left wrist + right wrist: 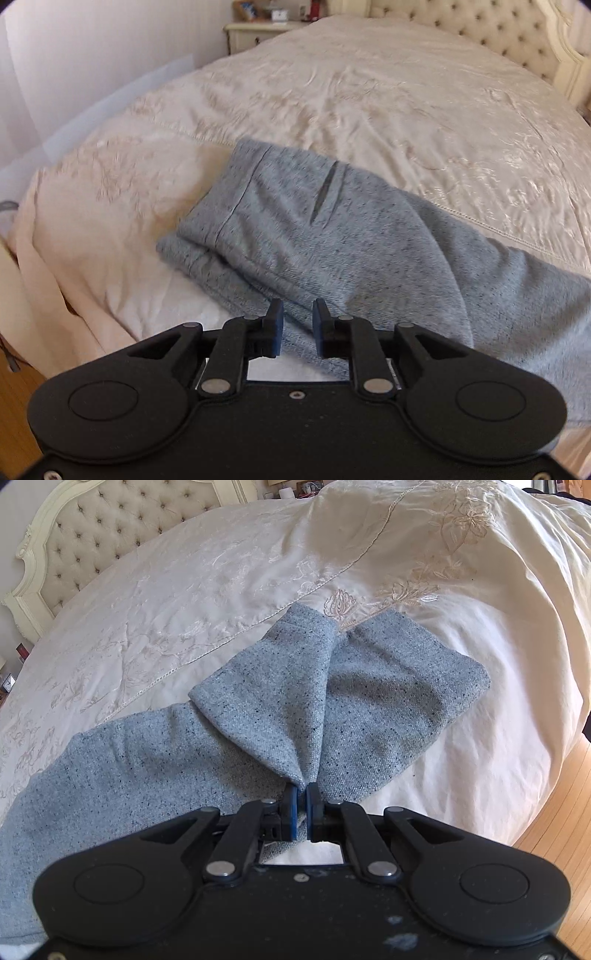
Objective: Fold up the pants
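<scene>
left gripper [297, 325] hangs over the near edge of the grey pants [332, 236], jaws apart, nothing pinched between them, the cloth lying below. the pants stretch across the cream bedspread [369, 110], waistband end at the left, slit pocket facing up. over to the right gripper [301, 805], jaws clamped on a bunched fold of a leg, lifting it into a peak above the other leg, near the bed's edge.

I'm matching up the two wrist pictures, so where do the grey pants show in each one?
Left wrist: grey pants run from centre to the lower right edge, waistband end at centre left.
Right wrist: grey pants fill centre and lower left, cuffs at upper centre.
Shared landmark: the tufted headboard, top right versus top left.
</scene>
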A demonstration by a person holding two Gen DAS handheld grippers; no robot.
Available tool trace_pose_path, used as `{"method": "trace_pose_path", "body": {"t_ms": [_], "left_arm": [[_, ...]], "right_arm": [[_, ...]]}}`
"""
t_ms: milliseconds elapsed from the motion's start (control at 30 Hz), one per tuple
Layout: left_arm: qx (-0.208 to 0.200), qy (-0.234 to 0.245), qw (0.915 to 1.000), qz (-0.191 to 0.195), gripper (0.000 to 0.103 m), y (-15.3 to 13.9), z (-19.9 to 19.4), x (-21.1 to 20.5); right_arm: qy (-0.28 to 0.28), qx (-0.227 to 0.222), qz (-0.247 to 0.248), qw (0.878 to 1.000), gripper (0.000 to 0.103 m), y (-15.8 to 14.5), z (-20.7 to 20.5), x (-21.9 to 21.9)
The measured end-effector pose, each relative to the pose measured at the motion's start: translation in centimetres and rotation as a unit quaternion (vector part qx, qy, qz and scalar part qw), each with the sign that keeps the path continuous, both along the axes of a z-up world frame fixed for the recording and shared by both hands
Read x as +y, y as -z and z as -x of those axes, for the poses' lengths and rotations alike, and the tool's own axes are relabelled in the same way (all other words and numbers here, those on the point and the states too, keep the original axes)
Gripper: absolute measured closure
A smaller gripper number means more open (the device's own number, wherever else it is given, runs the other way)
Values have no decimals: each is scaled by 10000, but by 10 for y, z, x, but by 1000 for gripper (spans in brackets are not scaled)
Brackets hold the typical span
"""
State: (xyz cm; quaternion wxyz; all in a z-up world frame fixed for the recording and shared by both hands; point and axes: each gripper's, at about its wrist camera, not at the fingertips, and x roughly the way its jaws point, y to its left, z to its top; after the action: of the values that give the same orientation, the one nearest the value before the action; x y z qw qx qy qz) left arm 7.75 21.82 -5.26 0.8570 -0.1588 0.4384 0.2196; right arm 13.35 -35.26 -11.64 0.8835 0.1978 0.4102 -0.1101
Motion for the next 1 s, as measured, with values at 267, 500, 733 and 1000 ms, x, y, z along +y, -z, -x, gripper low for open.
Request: {"method": "trace_pose_path", "body": {"t_ms": [267,500,733,1000], "left_arm": [[-218,-335,9983,421,57,7,-8,24],[-8,-388,9978,542,52,20,-32,23],[-332,-753,9961,326,97,-7,-12,28],[294,-438,9982,-295,91,2,-16,18]], "right_arm": [[-17,8,-10,10000,97,0,-1,0],[-19,2,-21,10000,97,1,-1,0],[-36,-74,12,10000,97,-4,1,1],[-29,-182,-92,9998,97,-15,7,-3]]}}
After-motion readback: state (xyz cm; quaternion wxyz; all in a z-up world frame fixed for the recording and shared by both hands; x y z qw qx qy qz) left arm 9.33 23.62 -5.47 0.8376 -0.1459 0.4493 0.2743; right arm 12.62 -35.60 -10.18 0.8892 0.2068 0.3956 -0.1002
